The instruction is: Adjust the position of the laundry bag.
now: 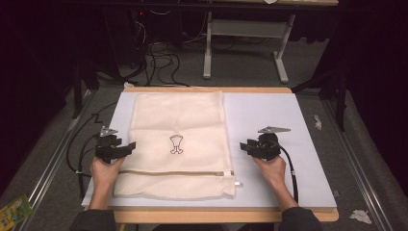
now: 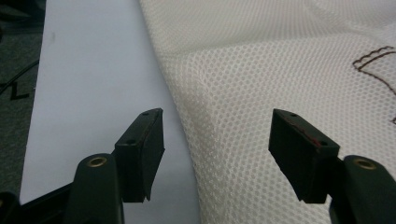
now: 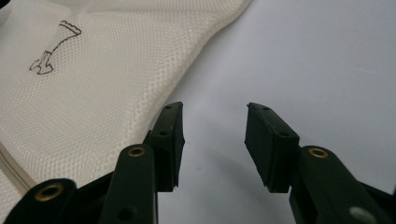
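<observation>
A cream mesh bag (image 1: 178,120) with a small dark drawing (image 1: 176,144) lies flat on a pale board (image 1: 269,115); its zipper (image 1: 192,173) runs across near the front. My left gripper (image 1: 130,145) sits at the bag's left edge, open. In the left gripper view the bag (image 2: 280,70) edge passes under the gap of the left gripper (image 2: 217,123), and the pads do not press it. My right gripper (image 1: 244,146) stands open just right of the bag. In the right gripper view the right gripper (image 3: 215,112) is over the bare board (image 3: 303,56), with the bag (image 3: 93,93) to its left.
The board rests on a wooden table (image 1: 216,215). Behind it stand a white table frame (image 1: 245,43) and cables (image 1: 159,62) on the grey floor. Paper scraps (image 1: 360,215) lie at the right, and a green packet (image 1: 14,209) lies at the lower left.
</observation>
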`<action>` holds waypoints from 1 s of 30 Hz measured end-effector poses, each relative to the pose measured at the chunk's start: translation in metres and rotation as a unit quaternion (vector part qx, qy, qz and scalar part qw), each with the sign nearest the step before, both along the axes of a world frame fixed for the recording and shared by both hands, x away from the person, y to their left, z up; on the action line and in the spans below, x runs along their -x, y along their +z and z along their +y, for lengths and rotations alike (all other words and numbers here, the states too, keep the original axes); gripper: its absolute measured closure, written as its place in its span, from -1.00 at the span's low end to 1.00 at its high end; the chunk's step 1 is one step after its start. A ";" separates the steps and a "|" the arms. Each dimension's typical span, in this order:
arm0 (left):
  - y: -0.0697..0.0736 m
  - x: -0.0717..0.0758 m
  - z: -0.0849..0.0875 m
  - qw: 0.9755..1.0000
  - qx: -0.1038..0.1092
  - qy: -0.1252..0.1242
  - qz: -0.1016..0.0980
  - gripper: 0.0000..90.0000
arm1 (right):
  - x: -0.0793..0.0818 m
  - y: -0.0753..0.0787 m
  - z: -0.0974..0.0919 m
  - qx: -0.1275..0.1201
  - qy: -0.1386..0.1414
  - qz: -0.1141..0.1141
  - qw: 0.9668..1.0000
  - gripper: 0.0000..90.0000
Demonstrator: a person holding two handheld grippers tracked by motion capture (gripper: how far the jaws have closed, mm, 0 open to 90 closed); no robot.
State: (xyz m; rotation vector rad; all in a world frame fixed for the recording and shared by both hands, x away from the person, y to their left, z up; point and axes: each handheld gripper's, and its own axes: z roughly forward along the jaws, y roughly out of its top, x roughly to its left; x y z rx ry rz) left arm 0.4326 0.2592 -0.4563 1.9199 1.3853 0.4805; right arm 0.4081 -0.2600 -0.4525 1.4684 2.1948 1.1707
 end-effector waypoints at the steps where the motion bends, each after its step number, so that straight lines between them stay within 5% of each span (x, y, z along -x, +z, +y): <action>1: -0.001 -0.001 0.000 1.000 -0.001 0.000 0.004 -0.20 | -0.001 0.001 0.002 0.001 0.001 0.002 1.000 0.28; 11: -0.009 -0.008 0.001 1.000 0.013 0.003 0.024 -0.11 | -0.019 0.002 0.028 -0.006 0.023 0.030 0.999 0.20; 21: -0.016 -0.012 -0.006 0.999 -0.006 0.000 0.036 0.01 | -0.034 -0.007 0.049 -0.011 0.035 0.062 0.997 0.09; 26: -0.018 -0.012 -0.010 0.999 -0.013 -0.003 0.033 0.19 | -0.039 -0.011 0.055 -0.008 0.045 0.075 0.996 0.33; 30: -0.018 -0.012 -0.013 0.999 -0.032 -0.014 0.027 0.53 | -0.042 -0.014 0.060 -0.004 0.058 0.086 0.995 0.64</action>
